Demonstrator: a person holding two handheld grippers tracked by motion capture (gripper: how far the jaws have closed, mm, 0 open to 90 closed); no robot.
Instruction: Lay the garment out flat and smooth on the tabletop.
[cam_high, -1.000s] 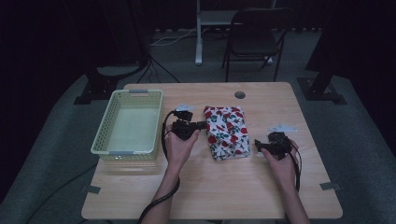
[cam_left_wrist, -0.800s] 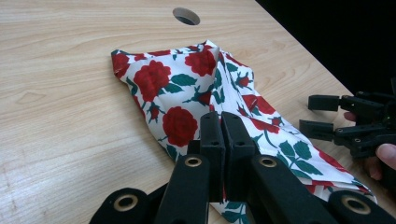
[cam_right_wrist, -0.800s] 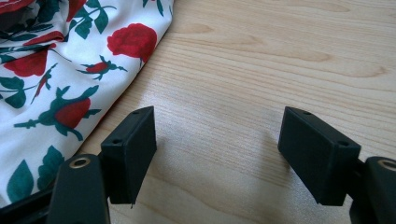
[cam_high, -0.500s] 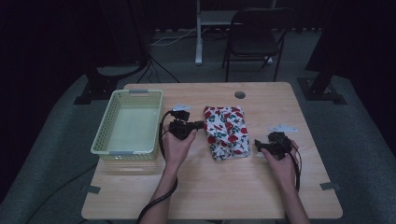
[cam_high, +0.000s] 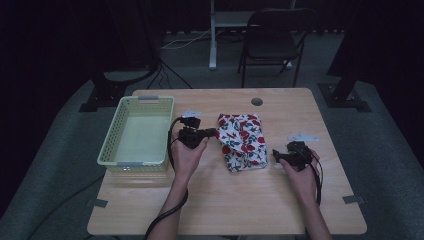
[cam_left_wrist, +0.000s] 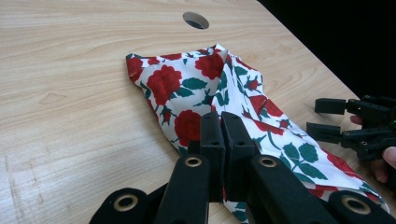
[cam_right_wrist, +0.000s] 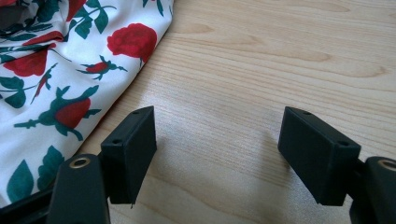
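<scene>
We see the left gripper (cam_left_wrist: 222, 135) with its two black jaws pressed tight together. They sit at the left edge of a white cloth with red roses and green leaves (cam_left_wrist: 224, 98). Cloth shows right at the tips, and the jaws seem to pinch its edge, but we cannot see the pinch clearly. In the high view the left gripper (cam_high: 212, 133) points to the right, at the cloth (cam_high: 242, 141), and the left hand (cam_high: 187, 152) holds it from the near side.

The right gripper (cam_right_wrist: 219, 149) has its jaws wide apart. There is nothing between them, just bare wood. The cloth (cam_right_wrist: 56, 79) lies just to the left of its jaws and does not touch them. In the high view the right gripper (cam_high: 276, 155) rests low on the table near the cloth's right near corner, with the right hand (cam_high: 302, 167) behind it.

The cloth lies crumpled in the middle of the light wooden table (cam_high: 240, 210). It is between the two grippers.

To the left of the left gripper stands a pale green plastic basket with small holes in its walls (cam_high: 111, 145). A small round hole (cam_high: 257, 101) is in the table at the far side, beyond the cloth.
</scene>
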